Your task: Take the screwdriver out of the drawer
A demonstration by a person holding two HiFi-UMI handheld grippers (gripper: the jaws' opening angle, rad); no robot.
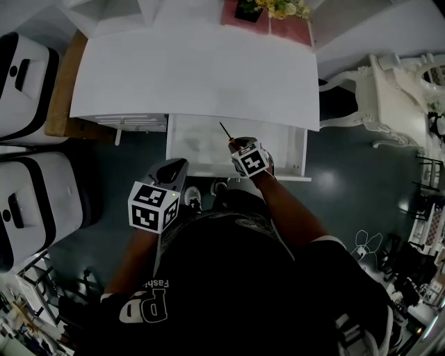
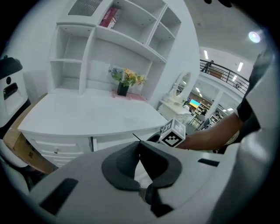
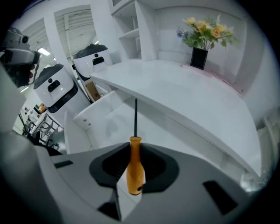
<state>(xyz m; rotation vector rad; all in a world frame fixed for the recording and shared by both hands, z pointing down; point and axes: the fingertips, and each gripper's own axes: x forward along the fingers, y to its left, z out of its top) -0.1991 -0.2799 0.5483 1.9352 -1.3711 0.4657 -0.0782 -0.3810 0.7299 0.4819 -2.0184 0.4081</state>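
Note:
The screwdriver (image 3: pixel 134 165) has an orange handle and a thin dark shaft that points away from the jaws. My right gripper (image 3: pixel 133 145) is shut on its handle. In the head view the screwdriver (image 1: pixel 225 131) hangs over the open white drawer (image 1: pixel 290 176), with the right gripper (image 1: pixel 236 144) above the drawer's middle. My left gripper (image 1: pixel 182 163) hovers by the drawer's front left corner. Its jaws meet at the tips, with nothing between them, in the left gripper view (image 2: pixel 139 144). The right gripper's marker cube (image 2: pixel 172 135) shows just beyond them.
The drawer sticks out from under a white desk top (image 1: pixel 195 76) with shelves behind it. A vase of flowers (image 1: pixel 274 8) stands at the desk's back. Two white rounded machines (image 1: pixel 28 201) stand at the left, a white ornate chair (image 1: pixel 389 97) at the right.

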